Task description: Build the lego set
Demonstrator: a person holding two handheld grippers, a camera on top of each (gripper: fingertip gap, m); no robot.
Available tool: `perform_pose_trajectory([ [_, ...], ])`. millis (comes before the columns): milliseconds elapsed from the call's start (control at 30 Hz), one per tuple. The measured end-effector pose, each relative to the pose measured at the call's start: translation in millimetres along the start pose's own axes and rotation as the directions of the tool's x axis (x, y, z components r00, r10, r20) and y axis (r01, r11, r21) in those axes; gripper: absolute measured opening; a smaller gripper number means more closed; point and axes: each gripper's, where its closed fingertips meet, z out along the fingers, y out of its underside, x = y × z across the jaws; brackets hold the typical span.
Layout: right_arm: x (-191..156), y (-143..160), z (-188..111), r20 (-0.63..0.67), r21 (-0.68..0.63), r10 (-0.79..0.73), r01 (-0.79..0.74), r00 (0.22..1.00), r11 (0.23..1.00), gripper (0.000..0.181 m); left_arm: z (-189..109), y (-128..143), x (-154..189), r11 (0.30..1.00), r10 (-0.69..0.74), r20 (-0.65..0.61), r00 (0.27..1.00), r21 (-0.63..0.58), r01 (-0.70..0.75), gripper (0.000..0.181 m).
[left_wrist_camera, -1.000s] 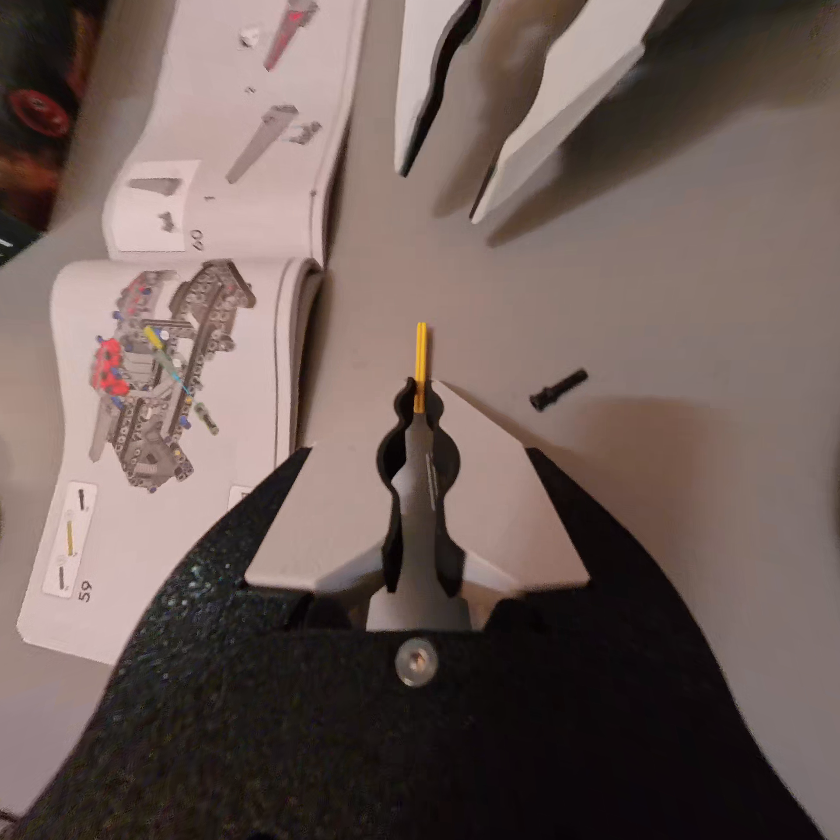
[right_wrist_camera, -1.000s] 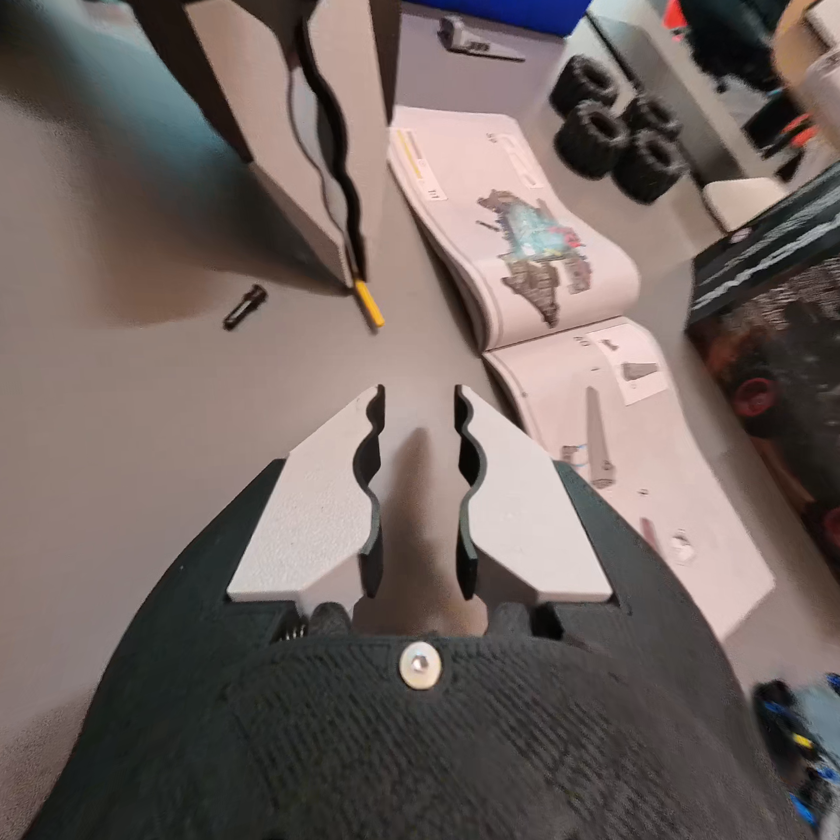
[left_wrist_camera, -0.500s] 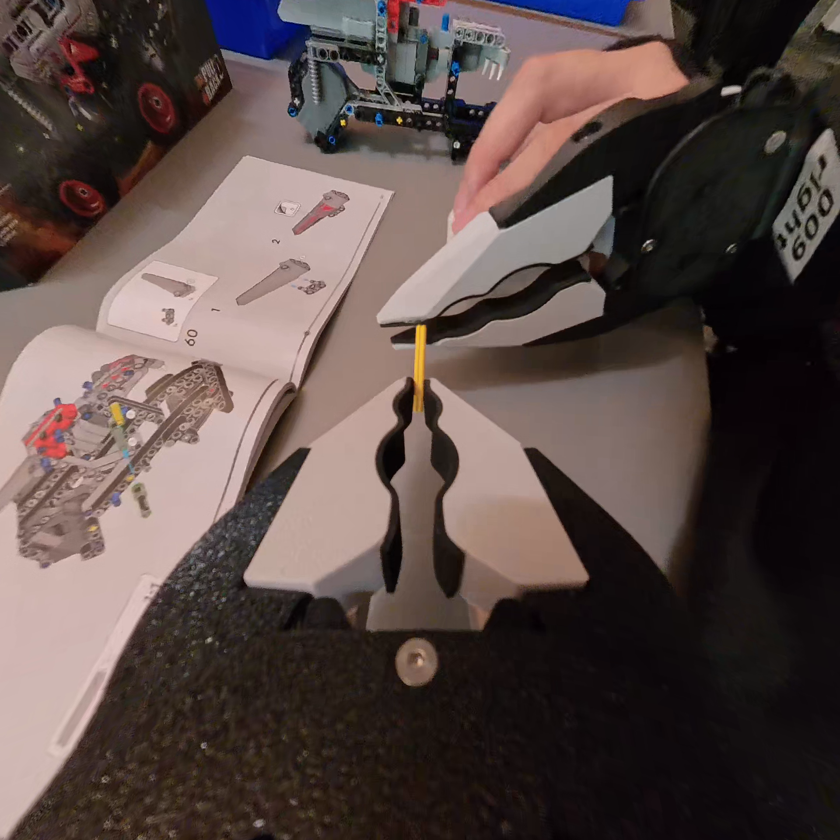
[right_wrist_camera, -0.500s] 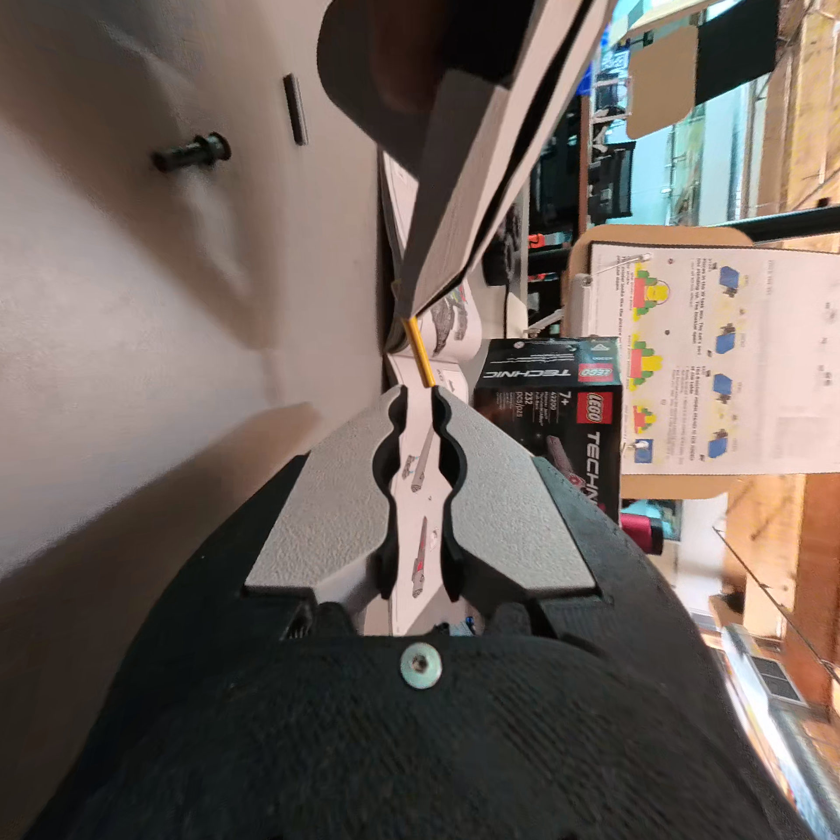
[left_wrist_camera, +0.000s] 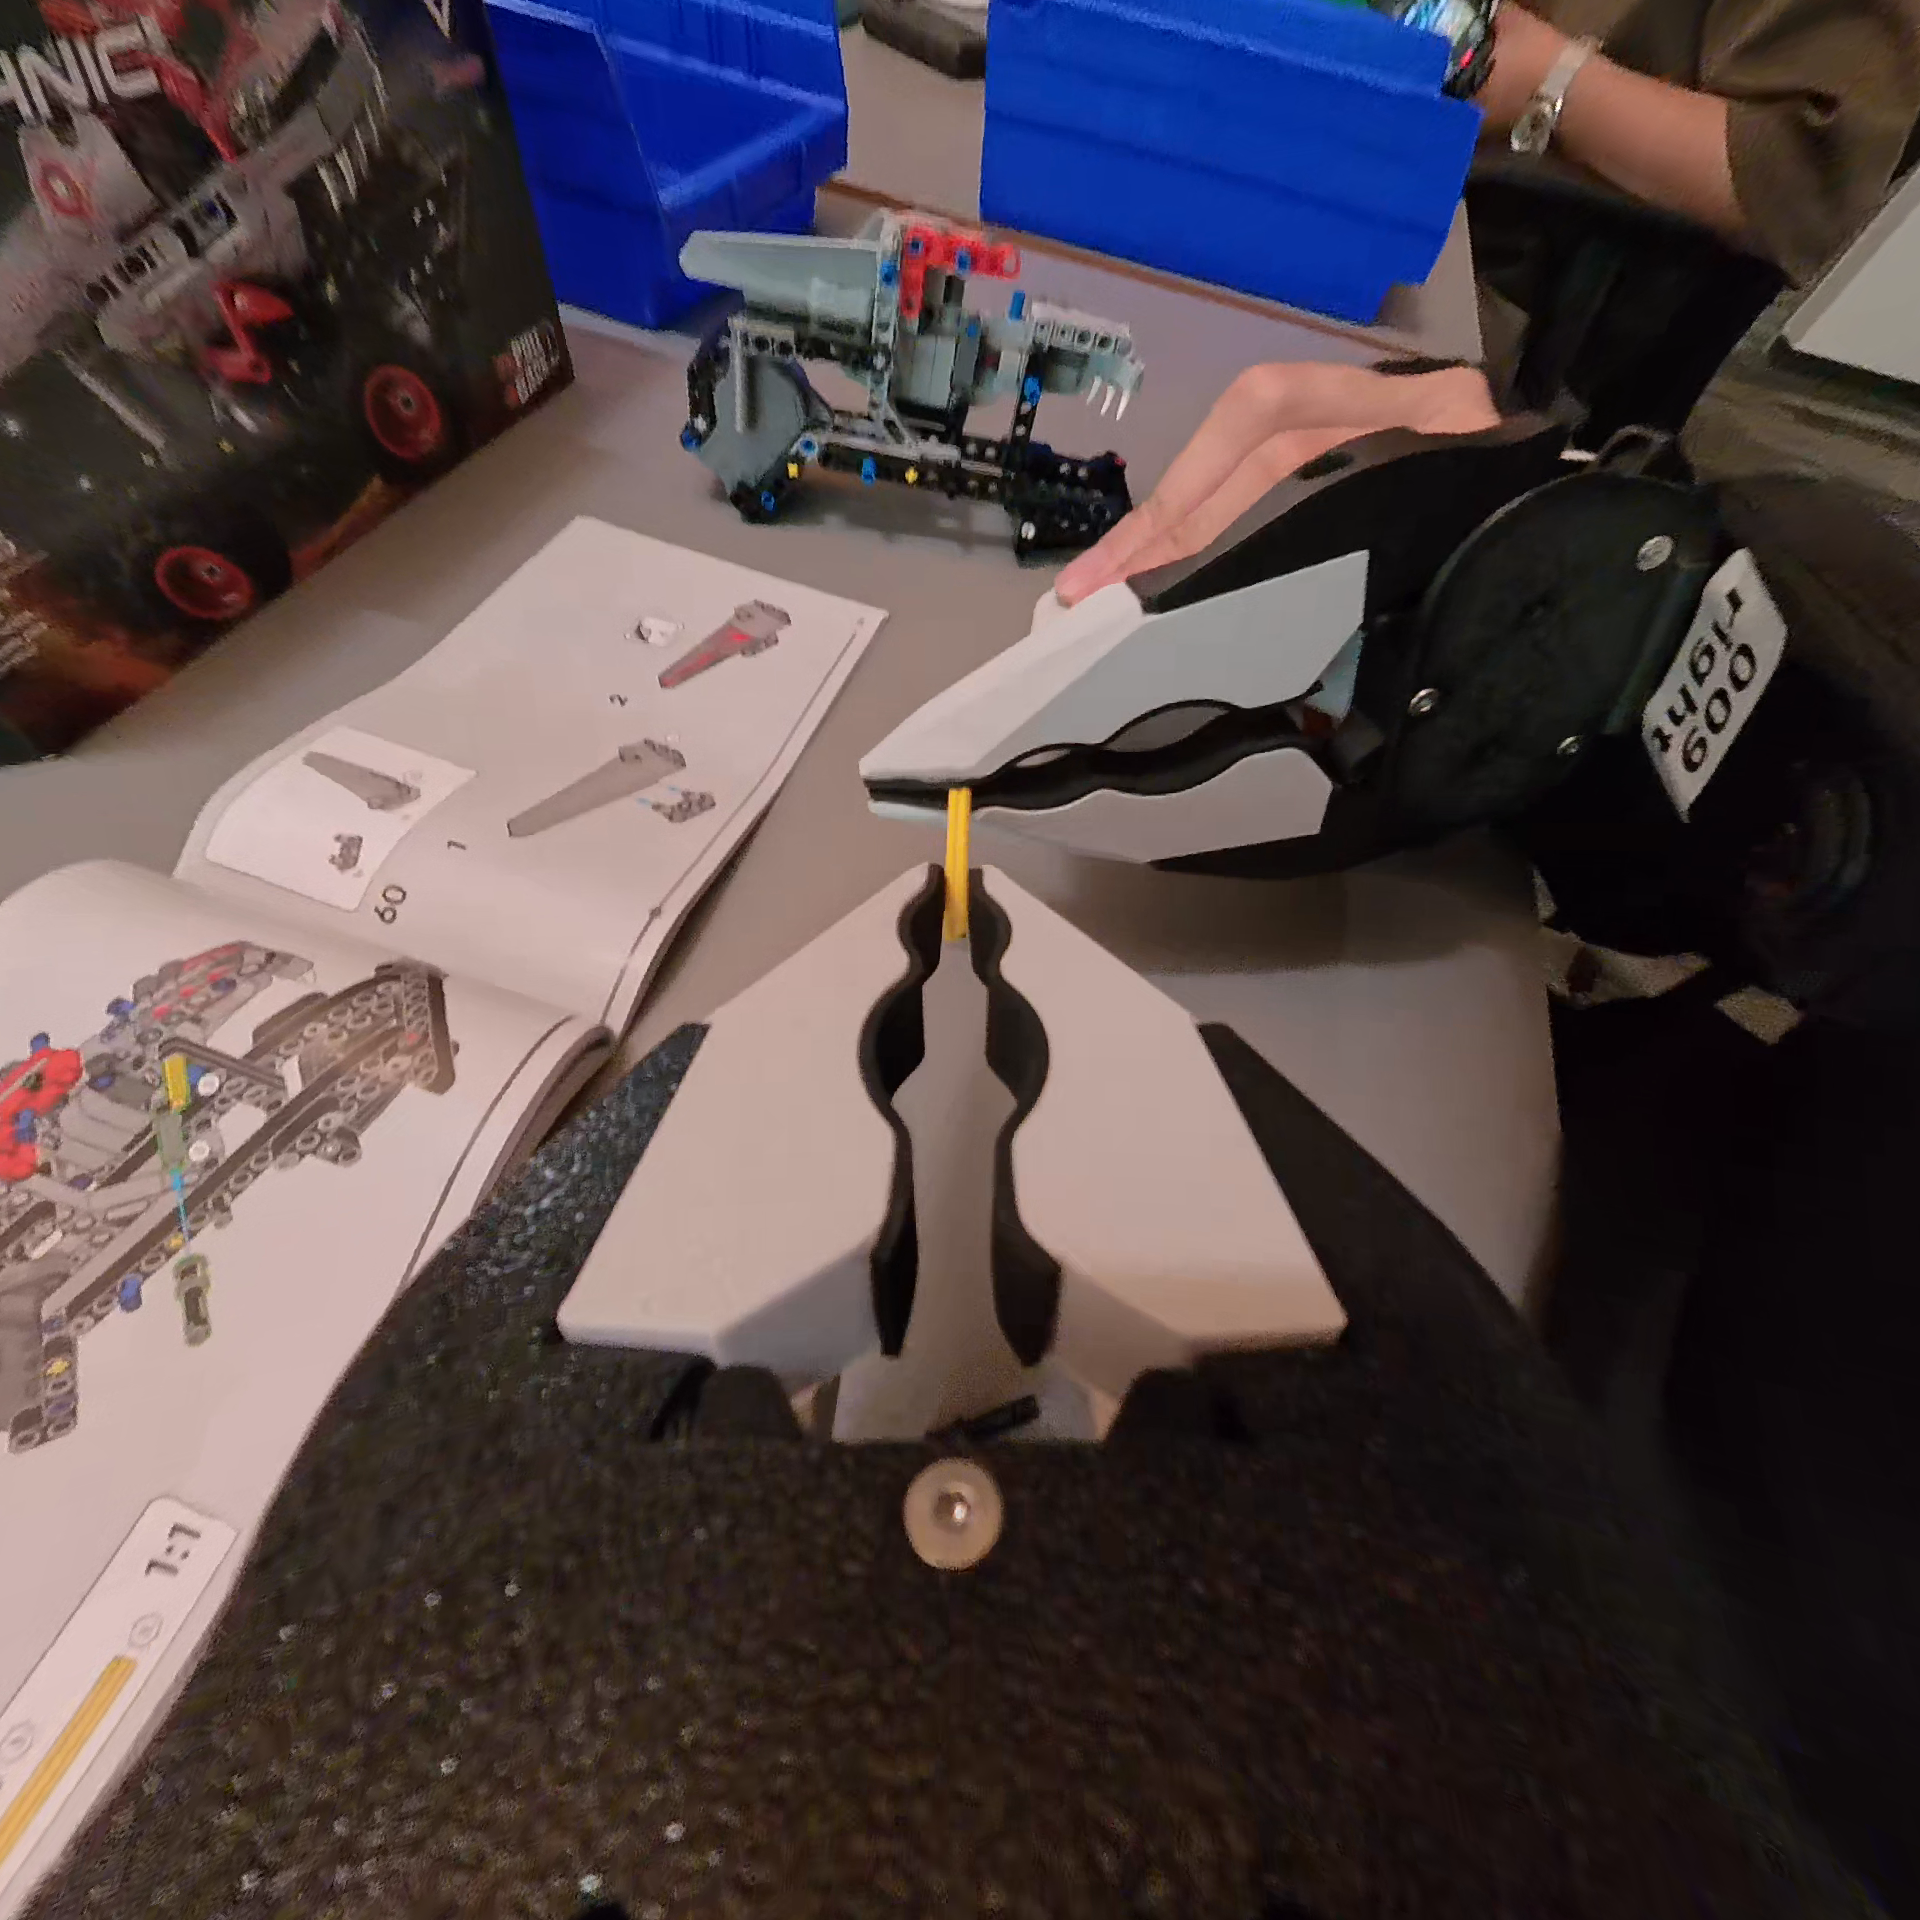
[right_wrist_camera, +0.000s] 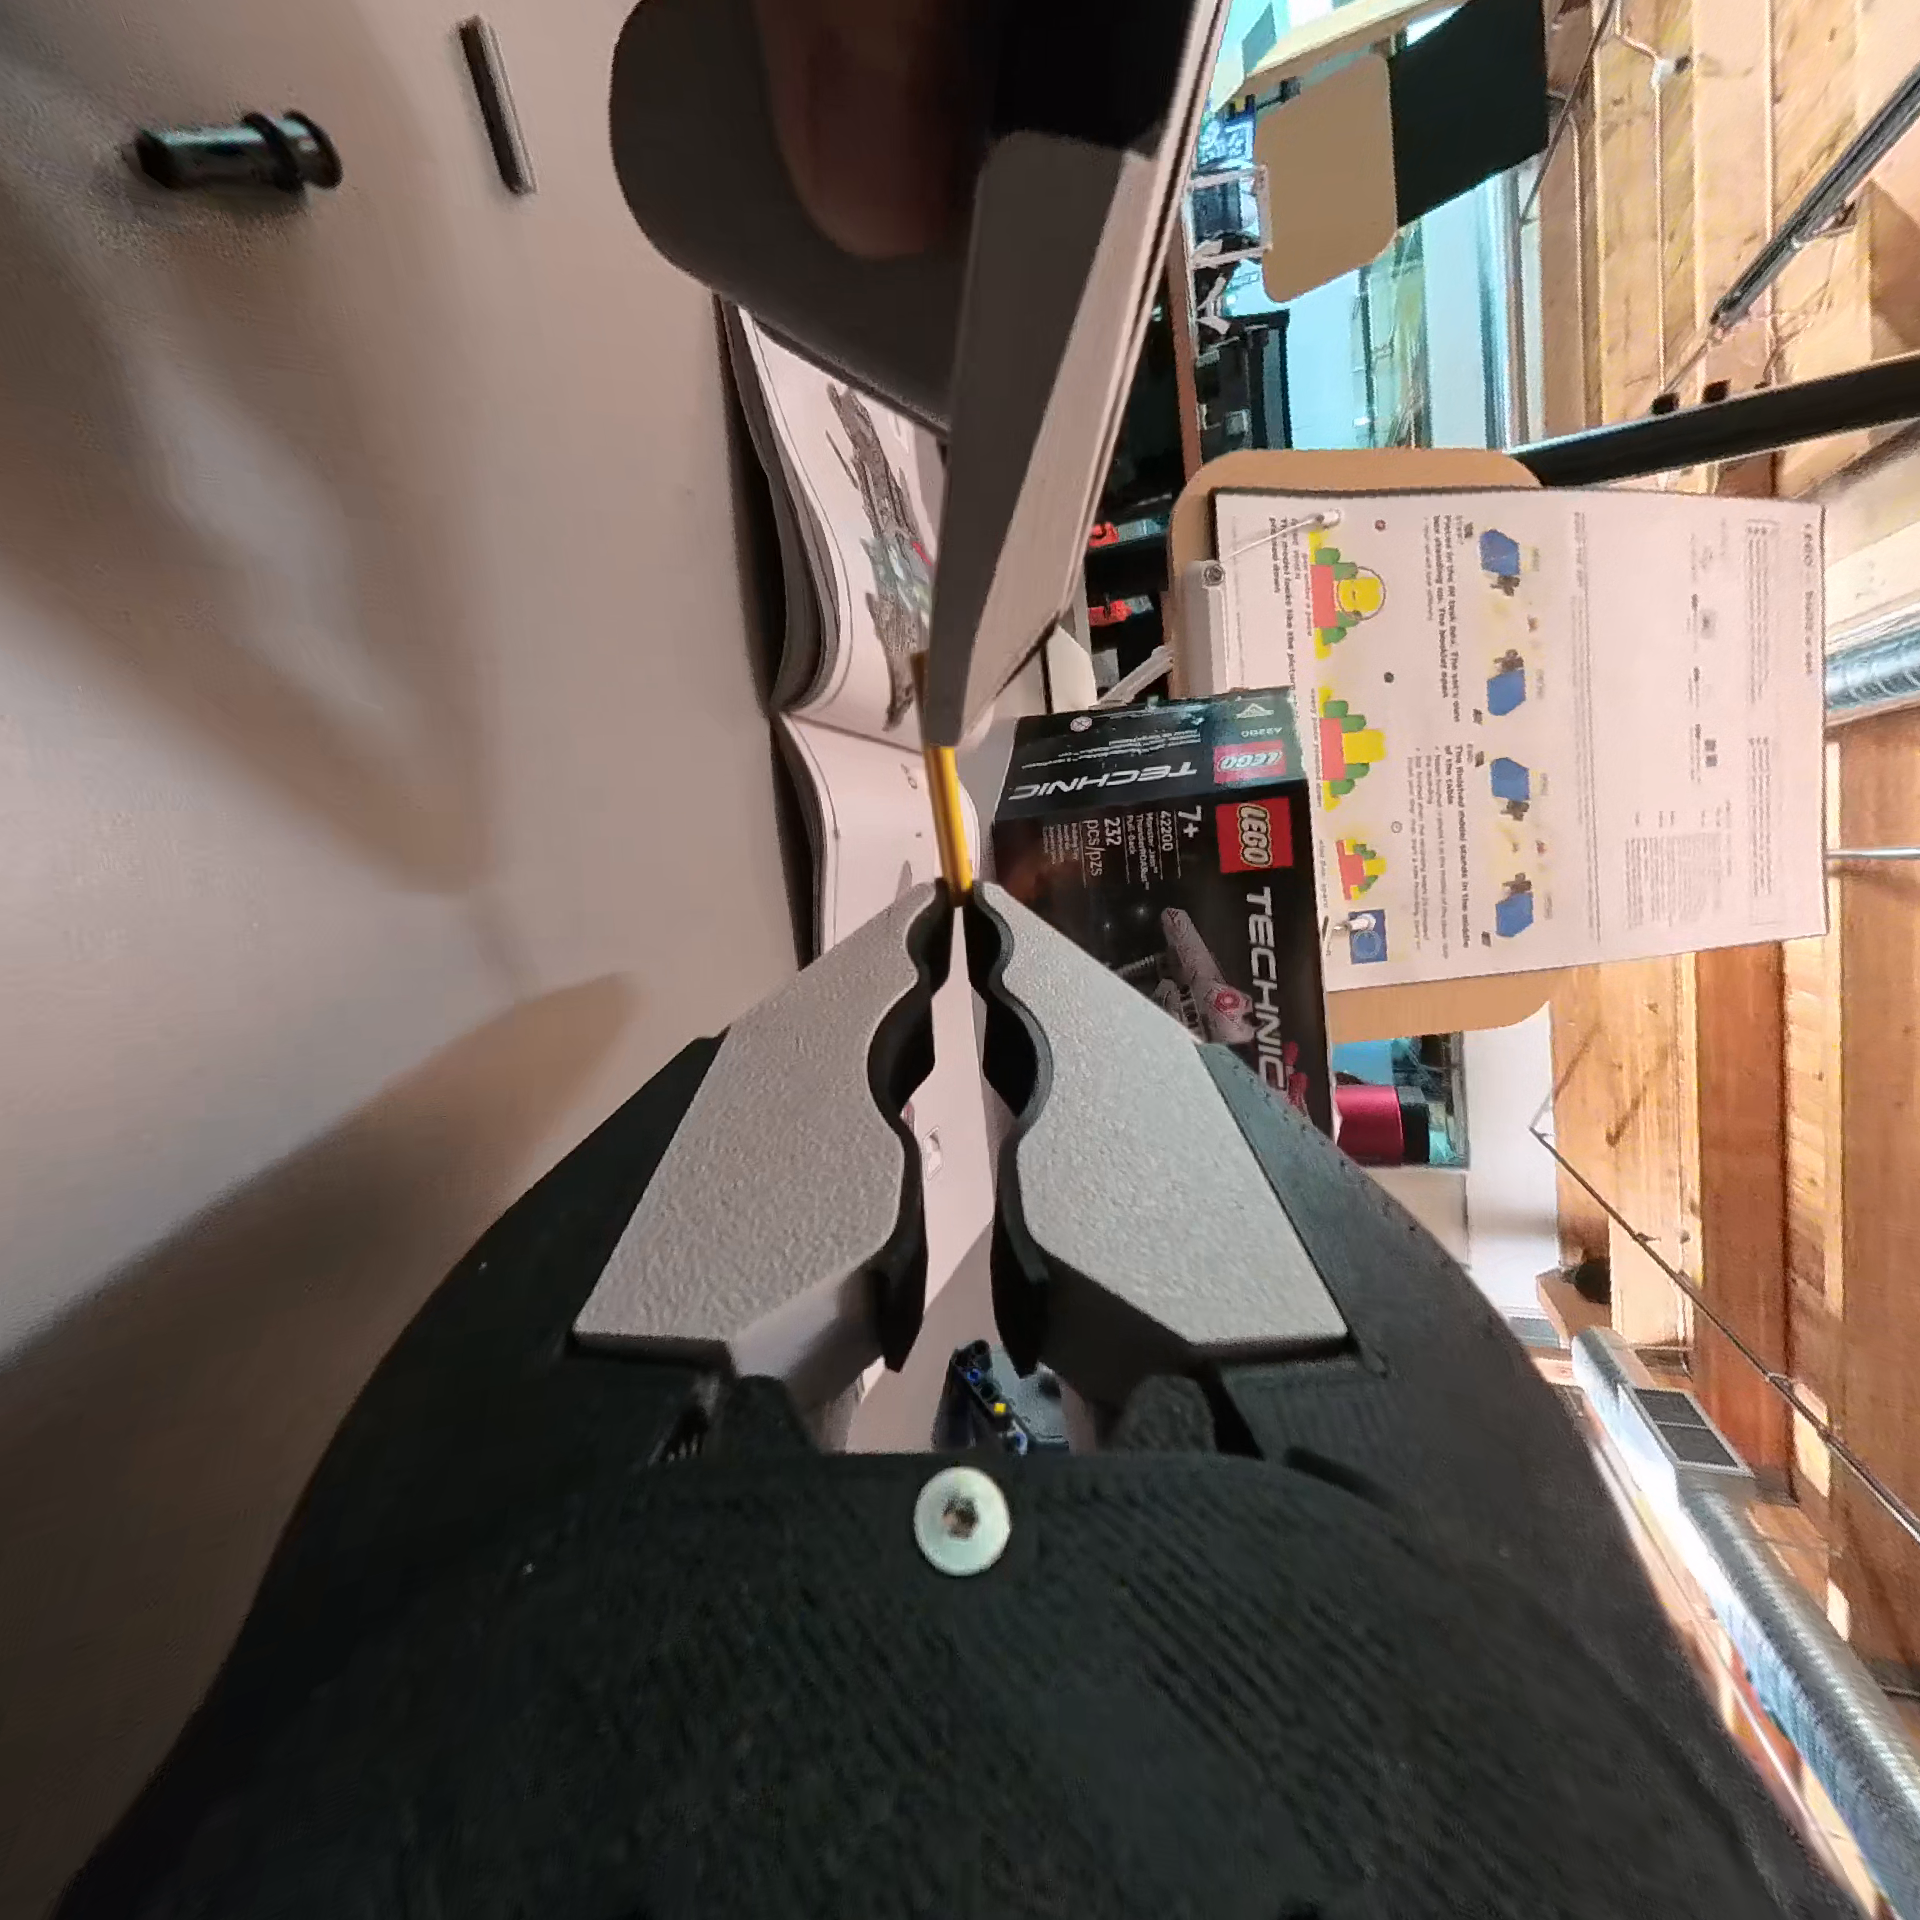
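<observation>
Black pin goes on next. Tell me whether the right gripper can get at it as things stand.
Probably not yet: the right gripper is shut on the yellow axle, shared with the left gripper. The black pin lies uncovered.

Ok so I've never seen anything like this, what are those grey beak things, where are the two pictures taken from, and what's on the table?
Those are hand-held tongs, one in each of a person's hands, each carrying a camera that looks along its own two fingers. One picture comes from the left tongs, the other from the right tongs, tipped on its side. You can see the right tongs from the side in the left picture, with a hand on them. Both are shut on the same thin yellow rod, one at each end. On the grey table lie an open instruction booklet, a half-built toy vehicle, the set's box, blue bins and a small black pin.
</observation>
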Motion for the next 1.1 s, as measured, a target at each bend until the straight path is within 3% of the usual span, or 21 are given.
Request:
perform_pose_trajectory([
  [33, 0.6, 1.8, -1.7, -0.002, 0.006, 0.011, -0.011, 1.0, 1.0, 0.0, 1.6, -2.7, 1.8, 1.0, 0.007, 0.007, 1.0, 0.015, -0.007, 0.002],
  [467, 13.1, 23.3, -28.7, -0.058, 0.054, -0.021, 0.024, 0.998, 0.998, 0.0, 25.1, -7.2, 25.1, 0.998, 0.057, 0.019, 0.998, 0.004, -0.057, 0.014],
  [633, 10.7, 29.5, -37.7, -0.045, 0.058, -0.064, 0.067, 0.997, 0.996, 0.0, 34.0, -16.3, 32.9, 0.998, 0.06, 0.015, 0.998, 0.019, -0.06, 0.002],
  [867, 7.4, 51.2, -52.0, 0.016, 0.024, -0.076, 0.075, 0.997, 0.997, 0.001, 54.4, -23.4, 40.8, 0.988, 0.151, 0.038, 0.988, -0.032, -0.15, 0.002],
  [1000, 22.4, 91.9, -71.3, 0.084, -0.049, 0.136, -0.132, 0.987, 0.99, 0.009, 75.6, -38.1, 41.3, 0.977, 0.211, 0.054, 0.976, -0.04, -0.209, 0.002],
  [1067, 36.7, 132.7, -87.5, 0.09, -0.152, 0.369, -0.353, 0.925, 0.923, 0.03, 86.2, -51.1, 38.1, 0.972, 0.236, 0.065, 0.97, -0.028, -0.234, 0.001],
  [1100, 45.4, 155.3, -94.8, 0.057, -0.2, 0.52, -0.5, 0.852, 0.843, 0.051, 92.3, -59.3, 36.6, 0.969, 0.249, 0.071, 0.966, -0.012, -0.249, 0.002],
])
